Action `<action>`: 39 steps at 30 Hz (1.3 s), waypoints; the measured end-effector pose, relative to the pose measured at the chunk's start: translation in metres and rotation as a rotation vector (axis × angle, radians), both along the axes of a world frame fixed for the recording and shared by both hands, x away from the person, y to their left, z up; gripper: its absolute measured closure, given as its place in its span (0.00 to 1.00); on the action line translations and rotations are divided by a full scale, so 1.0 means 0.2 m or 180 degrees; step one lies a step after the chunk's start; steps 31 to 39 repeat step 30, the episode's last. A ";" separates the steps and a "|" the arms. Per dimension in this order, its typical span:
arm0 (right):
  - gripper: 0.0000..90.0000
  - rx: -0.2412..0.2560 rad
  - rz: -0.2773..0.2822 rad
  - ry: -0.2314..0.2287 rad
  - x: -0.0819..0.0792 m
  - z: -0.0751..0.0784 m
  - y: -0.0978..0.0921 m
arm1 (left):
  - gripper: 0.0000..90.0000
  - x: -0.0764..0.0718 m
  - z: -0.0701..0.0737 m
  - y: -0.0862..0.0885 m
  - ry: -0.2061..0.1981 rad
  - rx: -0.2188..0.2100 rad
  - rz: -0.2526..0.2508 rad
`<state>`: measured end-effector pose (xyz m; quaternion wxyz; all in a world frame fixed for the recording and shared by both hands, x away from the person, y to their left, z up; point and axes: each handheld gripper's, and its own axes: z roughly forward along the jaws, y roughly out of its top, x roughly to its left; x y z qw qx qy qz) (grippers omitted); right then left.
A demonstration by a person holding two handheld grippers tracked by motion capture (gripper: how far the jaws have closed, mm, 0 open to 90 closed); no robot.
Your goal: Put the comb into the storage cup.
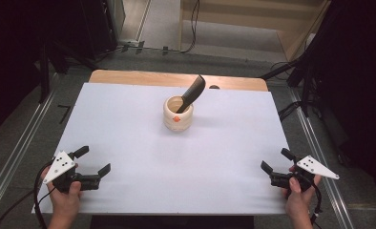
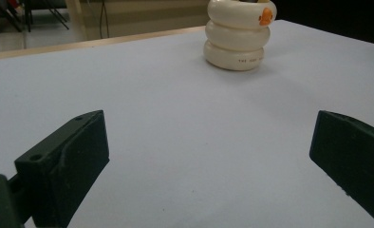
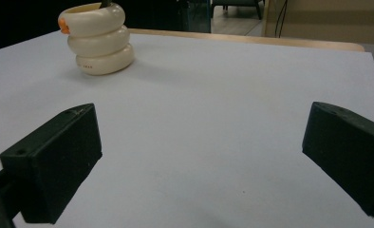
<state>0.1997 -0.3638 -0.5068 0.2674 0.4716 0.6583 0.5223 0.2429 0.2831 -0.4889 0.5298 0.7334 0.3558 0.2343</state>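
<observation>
**Both tools wide open, holder well ahead**

The left tool and right tool rest low at the near bench edge, jaws spread wide, gripping nothing. Well ahead and between them stands a cream ringed holder with a black comb leaning out. Best approach: one tool steadies the holder, the other pinches the comb high.

Cream ribbed holder (orange mark on it), black comb, white table.
</observation>
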 end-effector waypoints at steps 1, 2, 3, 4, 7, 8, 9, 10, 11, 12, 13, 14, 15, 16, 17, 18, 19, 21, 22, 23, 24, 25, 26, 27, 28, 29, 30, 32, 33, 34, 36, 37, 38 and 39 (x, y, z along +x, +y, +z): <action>0.00 0.0024 0.0017 0.0005 0.00 0.00 0.00 | 0.00 0.00 0.00 0.00 -0.0001 -0.0001 0.0002; 0.00 0.0034 0.0034 -0.0008 -0.01 0.00 0.00 | 0.00 0.00 0.00 0.00 -0.0001 -0.0002 0.0000; 0.00 0.0038 0.0039 -0.0023 -0.01 0.00 -0.01 | 0.00 0.00 0.00 0.00 -0.0001 -0.0002 0.0000; 0.00 0.0033 0.0040 -0.0028 -0.01 0.00 -0.01 | 0.00 0.00 0.00 0.00 -0.0002 -0.0004 -0.0001; 0.00 0.0033 0.0037 -0.0024 -0.01 -0.01 -0.01 | 0.00 0.00 0.00 0.00 -0.0005 -0.0001 -0.0003; 0.00 0.0036 0.0035 -0.0029 -0.02 -0.01 -0.01 | 0.00 0.00 0.00 0.00 -0.0007 0.0000 -0.0004; 0.00 0.0040 0.0032 -0.0030 -0.02 -0.01 -0.01 | 0.00 0.00 0.00 0.00 -0.0007 0.0001 -0.0007; 0.00 0.0054 0.0029 -0.0033 -0.02 -0.02 -0.01 | 0.00 0.00 0.00 0.00 -0.0007 0.0000 -0.0007; 0.00 0.0061 0.0022 -0.0042 -0.02 -0.02 -0.01 | 0.00 0.00 0.00 0.00 -0.0008 -0.0002 -0.0009; 0.00 0.0046 0.0025 -0.0045 -0.02 -0.03 -0.01 | 0.00 0.00 0.00 0.00 -0.0007 -0.0001 -0.0012; 0.00 0.0041 0.0037 -0.0035 -0.02 -0.03 -0.01 | 0.00 0.00 0.00 0.00 -0.0009 -0.0002 -0.0013; 0.00 0.0015 0.0046 -0.0034 -0.02 -0.03 0.00 | 0.00 0.00 0.00 0.00 -0.0012 -0.0002 -0.0012; 0.00 -0.0013 0.0066 -0.0039 -0.02 -0.03 0.01 | 0.00 0.00 0.00 0.00 -0.0013 -0.0001 -0.0012; 0.00 -0.0045 0.0072 -0.0042 -0.02 -0.04 0.01 | 0.00 0.00 0.00 0.00 -0.0015 0.0000 -0.0016; 0.00 -0.0063 0.0080 -0.0044 -0.02 -0.04 0.02 | 0.00 0.00 0.00 0.00 -0.0017 0.0000 -0.0017; 0.00 -0.0087 0.0098 -0.0056 -0.02 -0.04 0.02 | 0.00 0.00 0.00 0.00 -0.0017 0.0000 -0.0018; 0.00 -0.0087 0.0096 -0.0055 -0.02 -0.04 0.02 | 0.00 0.00 0.00 0.00 -0.0017 -0.0001 -0.0020; 0.00 -0.0063 0.0065 -0.0069 -0.02 -0.04 0.02 | 0.00 0.00 0.00 0.00 -0.0021 -0.0002 -0.0016; 0.00 -0.0041 0.0061 -0.0063 -0.02 -0.04 0.01 | 0.00 0.00 0.00 0.00 -0.0019 -0.0002 -0.0010; 0.00 -0.0030 0.0054 -0.0071 -0.02 -0.04 0.01 | 0.00 0.00 0.00 0.00 -0.0021 0.0001 -0.0006; 0.00 -0.0014 0.0054 -0.0082 -0.02 -0.04 0.00 | 0.00 0.00 0.00 0.00 -0.0021 0.0001 -0.0005; 0.00 0.0002 0.0053 -0.0074 -0.02 -0.04 0.00 | 0.00 0.00 0.00 0.00 -0.0020 0.0000 -0.0006; 0.00 0.0006 0.0052 -0.0074 -0.02 -0.04 0.00 | 0.00 0.00 0.00 0.00 -0.0020 0.0002 -0.0007; 0.00 0.0009 0.0052 -0.0070 -0.02 -0.04 0.00 | 0.00 0.00 0.00 0.00 -0.0019 0.0004 -0.0008; 0.00 0.0011 0.0055 -0.0070 -0.02 -0.04 0.00 | 0.00 0.00 0.00 0.00 -0.0020 0.0000 -0.0011; 0.00 0.0005 0.0055 -0.0075 -0.02 -0.04 0.00 | 0.00 0.01 0.00 0.00 -0.0020 0.0000 -0.0010; 0.00 0.0003 0.0059 -0.0074 -0.02 -0.04 0.00 | 0.00 0.01 0.00 0.00 -0.0016 0.0002 -0.0006; 0.00 0.0003 0.0059 -0.0074 -0.02 -0.04 0.00 | 0.00 0.01 0.00 0.00 -0.0016 0.0002 -0.0006; 0.00 0.0003 0.0059 -0.0074 -0.02 -0.04 0.00 | 0.00 0.01 0.00 0.00 -0.0016 0.0002 -0.0006; 0.00 0.0003 0.0059 -0.0074 -0.02 -0.04 0.00 | 0.00 0.01 0.00 0.00 -0.0016 0.0002 -0.0006; 0.00 0.0003 0.0059 -0.0074 -0.02 -0.04 0.00 | 0.00 0.01 0.00 0.00 -0.0016 0.0002 -0.0006; 0.00 0.0003 0.0059 -0.0074 -0.02 -0.04 0.00 | 0.00 0.01 0.00 0.00 -0.0016 0.0002 -0.0006; 0.00 0.0003 0.0059 -0.0074 -0.02 -0.04 0.00 | 0.00 0.01 0.00 0.00 -0.0016 0.0002 -0.0006; 0.00 0.0003 0.0059 -0.0074 -0.02 -0.04 0.00 | 0.00 0.01 0.00 0.00 -0.0016 0.0002 -0.0006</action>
